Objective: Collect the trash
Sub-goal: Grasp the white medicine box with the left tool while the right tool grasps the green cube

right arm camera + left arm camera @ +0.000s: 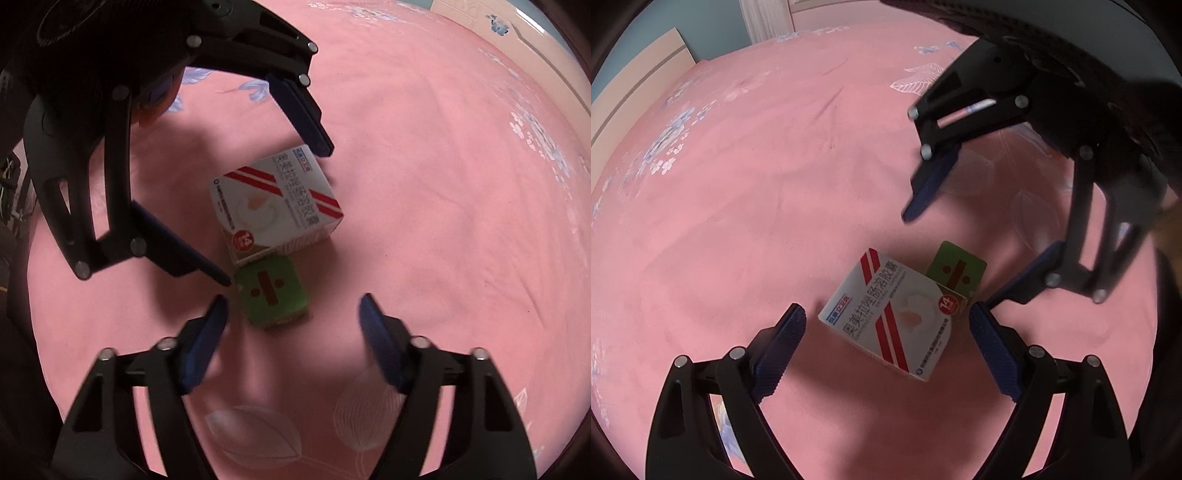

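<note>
A white medicine box [890, 317] with red stripes lies on the pink bedsheet [775, 184]. A small green block [955, 271] with a red division sign rests against its far side. My left gripper [888, 325] is open and empty, its jaws on either side of the box. In the right wrist view the green block [273, 291] is nearest, with the box [275, 203] behind it. My right gripper [291, 314] is open and empty, just short of the green block. The left gripper [277, 218] faces it from across the box. The right gripper [949, 258] shows in the left wrist view.
The pink sheet [443, 221] has blue flower prints [668, 147] and white leaf outlines [255, 435]. A beige headboard or wall panel [635, 74] runs along the far left edge of the bed.
</note>
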The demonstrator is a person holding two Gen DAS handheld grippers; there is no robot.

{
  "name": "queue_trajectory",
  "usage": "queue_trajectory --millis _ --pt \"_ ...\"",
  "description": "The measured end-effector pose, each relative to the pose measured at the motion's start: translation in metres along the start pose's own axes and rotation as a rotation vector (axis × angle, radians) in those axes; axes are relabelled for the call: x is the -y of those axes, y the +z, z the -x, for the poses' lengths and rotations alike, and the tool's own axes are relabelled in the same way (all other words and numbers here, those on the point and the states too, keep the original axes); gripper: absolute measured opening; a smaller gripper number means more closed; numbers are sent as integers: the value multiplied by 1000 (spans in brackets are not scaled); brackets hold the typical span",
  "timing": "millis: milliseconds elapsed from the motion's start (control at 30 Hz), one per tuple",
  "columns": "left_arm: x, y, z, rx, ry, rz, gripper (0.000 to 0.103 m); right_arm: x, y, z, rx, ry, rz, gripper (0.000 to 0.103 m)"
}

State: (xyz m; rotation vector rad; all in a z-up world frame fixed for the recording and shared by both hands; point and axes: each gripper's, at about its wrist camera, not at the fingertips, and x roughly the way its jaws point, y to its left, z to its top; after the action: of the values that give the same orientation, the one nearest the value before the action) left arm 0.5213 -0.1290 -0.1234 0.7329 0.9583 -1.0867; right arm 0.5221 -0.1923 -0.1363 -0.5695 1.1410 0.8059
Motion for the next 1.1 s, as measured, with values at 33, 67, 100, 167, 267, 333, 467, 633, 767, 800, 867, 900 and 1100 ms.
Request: queue_trajectory --millis 33,67,100,167,267,333,467,633,767,800,867,900,1100 --pt "-1 -1 -1 -3 -5 3 84 0 0 -1 -2 0 0 63" --pt "-1 -2 -2 -5 -12 3 79 1 0 -2 1 0 1 63" --pt "0 -2 -3 -5 -16 1 76 1 0 -3 2 7 4 61" --pt "0 -4 -3 -5 -23 0 72 1 1 -4 4 11 8 54" --pt "-2 -4 -4 6 -22 7 71 -5 -1 -4 13 12 16 41" --pt "0 -6 -3 14 -21 11 70 -6 0 -4 16 18 13 34" --pt "-2 -5 -5 23 -9 20 70 -9 0 -4 7 7 16 31" --pt "6 -9 -1 6 12 9 69 -16 -3 -1 -6 -2 24 31" --pt "15 -13 11 -16 15 1 69 -26 -10 6 -13 -16 28 31" --pt "17 -14 14 -22 22 -4 69 -28 -11 8 -19 -16 21 31" --pt "24 -18 24 -30 22 1 69 -36 -15 13 -24 -19 28 31" --pt "28 -20 30 -30 28 4 69 -41 -17 16 -31 -25 31 31" --pt "60 -41 67 -41 48 25 69 -85 -28 48 -21 -54 64 31"
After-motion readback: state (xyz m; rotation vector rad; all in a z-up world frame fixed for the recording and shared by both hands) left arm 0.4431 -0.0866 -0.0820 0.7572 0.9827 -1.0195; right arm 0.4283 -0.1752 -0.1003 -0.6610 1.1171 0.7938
